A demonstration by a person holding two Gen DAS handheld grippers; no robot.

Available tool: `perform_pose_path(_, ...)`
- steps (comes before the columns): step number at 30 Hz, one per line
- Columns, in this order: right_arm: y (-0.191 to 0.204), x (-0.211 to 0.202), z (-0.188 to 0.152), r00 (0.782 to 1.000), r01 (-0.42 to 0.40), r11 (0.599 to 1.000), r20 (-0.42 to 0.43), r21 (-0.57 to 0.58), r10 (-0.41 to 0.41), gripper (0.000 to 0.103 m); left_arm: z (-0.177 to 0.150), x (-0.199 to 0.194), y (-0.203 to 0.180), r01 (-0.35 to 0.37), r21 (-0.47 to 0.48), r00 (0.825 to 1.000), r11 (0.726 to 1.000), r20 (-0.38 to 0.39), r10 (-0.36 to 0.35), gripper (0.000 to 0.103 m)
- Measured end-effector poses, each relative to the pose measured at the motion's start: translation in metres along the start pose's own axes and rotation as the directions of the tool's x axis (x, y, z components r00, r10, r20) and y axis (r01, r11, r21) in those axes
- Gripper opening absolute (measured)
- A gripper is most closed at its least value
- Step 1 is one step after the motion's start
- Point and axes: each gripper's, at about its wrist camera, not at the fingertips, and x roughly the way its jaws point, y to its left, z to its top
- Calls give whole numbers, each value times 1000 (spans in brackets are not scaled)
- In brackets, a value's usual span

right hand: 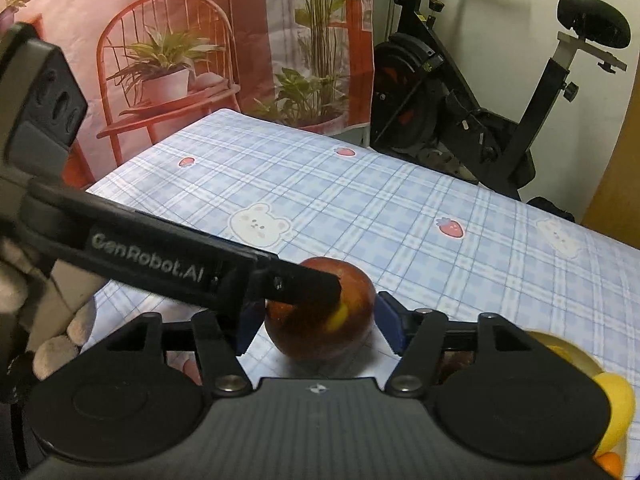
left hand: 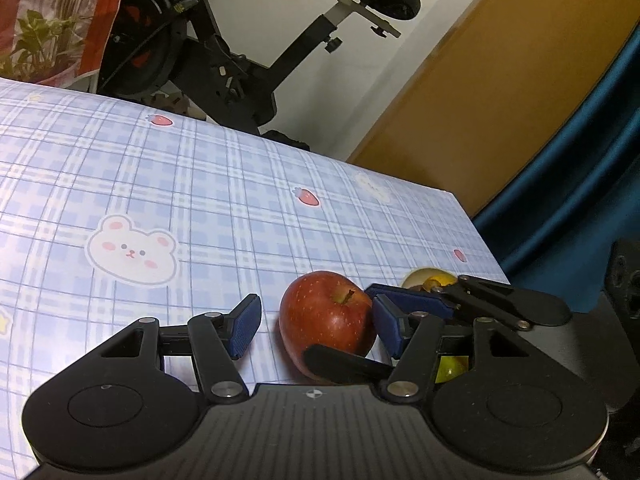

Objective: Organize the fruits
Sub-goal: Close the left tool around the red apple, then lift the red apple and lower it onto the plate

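Observation:
A red apple (left hand: 324, 312) rests on the blue plaid tablecloth (left hand: 200, 184) near its front right corner. My left gripper (left hand: 314, 320) is open around it: the right pad touches the apple's side and the left pad stands clear of it. In the right wrist view the apple (right hand: 316, 332) nearly fills the gap of my right gripper (right hand: 318, 320), which is open, its pads close on both sides. One left-gripper finger (right hand: 304, 282) crosses over the apple's top. The right gripper's fingers (left hand: 408, 302) reach in from the right.
A pale yellow bowl (right hand: 560, 344) holding yellow fruit (right hand: 612, 400) sits just right of the apple. The table's right edge (left hand: 480, 240) is close by. A gloved hand (right hand: 60, 340) holds the left gripper. An exercise bike (right hand: 460, 112) stands behind the table.

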Motion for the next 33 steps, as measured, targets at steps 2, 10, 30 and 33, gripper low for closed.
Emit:
perform_pose_path(2,-2,4,-2,1000,2,1000,-3,22,-2,69,-2,0,1,7,-2,1000,1000,-5,-7,65)
perform_pose_path(10,-4,4,-9,1000,2,997,14,73,-3,70,-12,-4,-4,17,13,1000,1000,-27,-17,62)
perform_pose_path(30,9,-19,-40,997,2,994,79,107,-11,67,-30,-9,-36,-15,140,999,990,-49,22,56)
perform_pose_path(33,13,-33,-41,993,9,994,119,108,-22,67,-31,-19,-49,-30,172,999,985,-25,35,56)
